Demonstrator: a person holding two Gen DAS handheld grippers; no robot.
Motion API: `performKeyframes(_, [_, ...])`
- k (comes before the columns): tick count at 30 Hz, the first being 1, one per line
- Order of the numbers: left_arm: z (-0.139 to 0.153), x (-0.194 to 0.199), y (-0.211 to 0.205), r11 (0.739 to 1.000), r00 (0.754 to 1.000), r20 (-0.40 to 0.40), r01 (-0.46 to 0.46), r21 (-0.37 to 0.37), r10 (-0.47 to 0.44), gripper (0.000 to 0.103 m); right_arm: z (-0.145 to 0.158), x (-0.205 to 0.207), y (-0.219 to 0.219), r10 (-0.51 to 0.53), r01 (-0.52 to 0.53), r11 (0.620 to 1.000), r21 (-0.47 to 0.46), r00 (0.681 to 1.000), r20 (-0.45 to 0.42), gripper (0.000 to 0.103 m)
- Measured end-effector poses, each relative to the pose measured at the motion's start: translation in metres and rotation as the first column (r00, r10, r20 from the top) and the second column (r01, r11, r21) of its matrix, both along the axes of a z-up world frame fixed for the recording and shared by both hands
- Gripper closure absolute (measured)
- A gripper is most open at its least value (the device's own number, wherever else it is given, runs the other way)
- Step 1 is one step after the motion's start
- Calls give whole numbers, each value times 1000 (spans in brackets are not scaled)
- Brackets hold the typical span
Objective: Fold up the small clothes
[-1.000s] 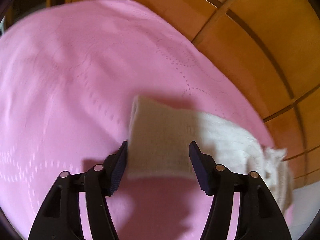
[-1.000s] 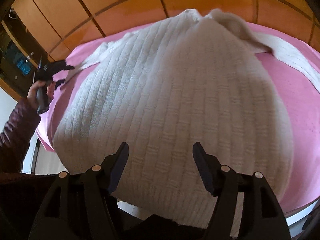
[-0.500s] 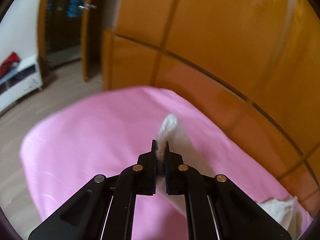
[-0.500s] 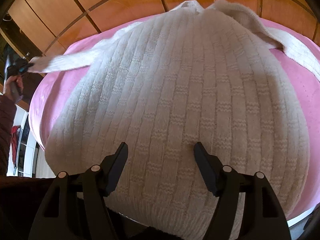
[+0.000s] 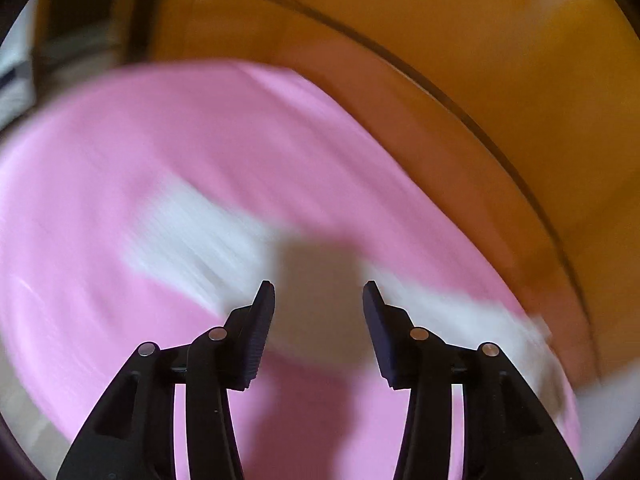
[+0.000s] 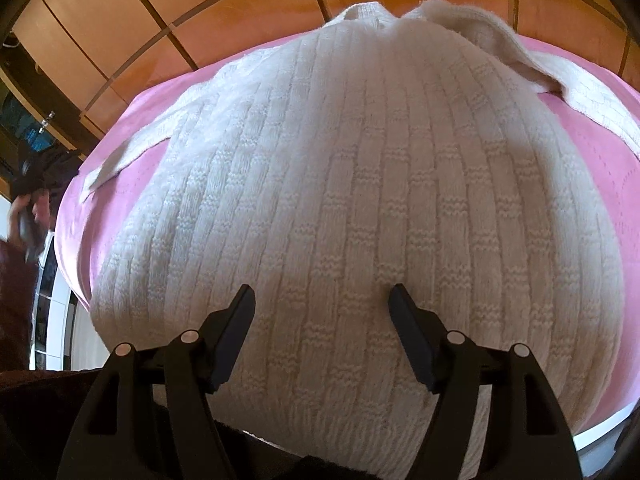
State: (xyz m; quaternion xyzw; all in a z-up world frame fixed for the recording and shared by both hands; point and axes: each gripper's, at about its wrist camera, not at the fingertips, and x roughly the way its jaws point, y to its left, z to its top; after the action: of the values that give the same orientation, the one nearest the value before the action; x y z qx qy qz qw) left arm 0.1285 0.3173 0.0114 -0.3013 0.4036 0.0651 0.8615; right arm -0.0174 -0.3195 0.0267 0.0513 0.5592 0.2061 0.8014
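Observation:
A cream knitted sweater (image 6: pixel 360 208) lies flat on a pink cloth (image 6: pixel 592 152), its hem toward me. Its left sleeve (image 6: pixel 132 148) lies stretched out flat to the left. My right gripper (image 6: pixel 322 320) is open and empty just above the hem. The left wrist view is blurred by motion. There the sleeve (image 5: pixel 192 232) lies on the pink cloth (image 5: pixel 200 128), and my left gripper (image 5: pixel 319 304) is open and empty above it. The left gripper also shows at the far left of the right wrist view (image 6: pixel 28 172).
Orange wooden panels (image 6: pixel 224 8) stand behind the pink surface. A dark doorway and white furniture (image 6: pixel 52 280) are at the left. The right sleeve (image 6: pixel 592 96) runs off to the right. The pink surface's front edge is close below the hem.
Half a second ago my left gripper was shut on the sleeve cuff and held it up. Now it is open and the sleeve lies flat. The right gripper has moved slightly closer to the sweater.

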Motion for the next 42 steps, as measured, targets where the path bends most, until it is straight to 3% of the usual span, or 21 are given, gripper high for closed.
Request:
performKeyframes(2, [-10, -18, -47, 980, 982, 9, 188, -58, -188, 59, 4, 0, -6, -12, 13, 1000, -12, 1000, 19, 34])
performKeyframes(5, [-24, -49, -112, 911, 921, 29, 389, -137, -389, 59, 14, -1, -33, -63, 66, 996, -52, 996, 61, 34])
performKeyframes(7, [-33, -64, -147, 860, 881, 46, 470, -200, -471, 59, 22, -3, -63, -125, 133, 988, -84, 988, 88, 34])
performKeyframes(9, [-39, -72, -170, 831, 864, 60, 499, -247, -501, 59, 27, -8, -96, -199, 211, 970, -120, 974, 104, 34])
performKeyframes(11, [-43, -78, -198, 767, 821, 70, 556, -320, -566, 59, 30, -17, -123, -250, 266, 951, -158, 961, 115, 34])
performKeyframes(14, [-47, -85, -230, 704, 762, 84, 629, -328, -642, 59, 20, -37, -160, -305, 310, 941, -139, 951, 55, 26])
performKeyframes(16, [-46, -91, -247, 681, 736, 83, 658, -320, -672, 59, 7, -46, -166, -306, 304, 949, -88, 952, -13, 26])
performKeyframes(17, [-47, -93, -253, 680, 729, 78, 666, -305, -680, 59, 0, -49, -166, -300, 297, 953, -65, 953, -43, 27])
performKeyframes(19, [-48, -87, -259, 688, 725, 54, 671, -278, -686, 60, -13, -52, -153, -282, 278, 959, -59, 956, -79, 41])
performKeyframes(20, [-51, -84, -265, 694, 726, 38, 671, -262, -687, 66, -14, -52, -148, -266, 262, 964, -52, 961, -82, 61])
performKeyframes(21, [-50, -84, -271, 700, 720, 16, 679, -219, -694, 83, -9, -51, -145, -237, 236, 971, -27, 969, -69, 83])
performKeyframes(22, [-47, -83, -276, 704, 716, 3, 688, -177, -698, 95, -2, -49, -140, -217, 217, 976, -9, 975, -55, 91])
performKeyframes(24, [-35, -84, -283, 698, 702, -3, 708, -106, -712, 98, 25, -44, -133, -176, 176, 984, 37, 984, 14, 92])
performKeyframes(27, [-5, -75, -277, 693, 697, 60, 717, -71, -715, 99, 84, -38, -129, -149, 126, 982, 144, 976, 160, 96])
performKeyframes(30, [39, -57, -263, 694, 702, 192, 711, -114, -686, 99, 153, -43, -134, -163, 67, 956, 286, 932, 325, 97])
performKeyframes(32, [66, -50, -250, 696, 708, 281, 700, -161, -648, 99, 179, -47, -137, -180, 43, 944, 328, 899, 399, 97])
performKeyframes(37, [95, -36, -204, 736, 768, 353, 629, -252, -535, 99, 202, -35, -149, -232, 59, 926, 373, 867, 441, 97])
performKeyframes(39, [101, -28, -195, 750, 788, 355, 602, -272, -504, 99, 211, -28, -152, -253, 58, 917, 396, 850, 462, 97])
performKeyframes(40, [104, -25, -192, 769, 796, 355, 587, -253, -490, 100, 214, -20, -148, -251, 48, 913, 404, 847, 468, 97])
performKeyframes(42, [97, -22, -187, 789, 817, 318, 561, -249, -481, 100, 211, -20, -137, -206, 25, 933, 360, 855, 477, 97])
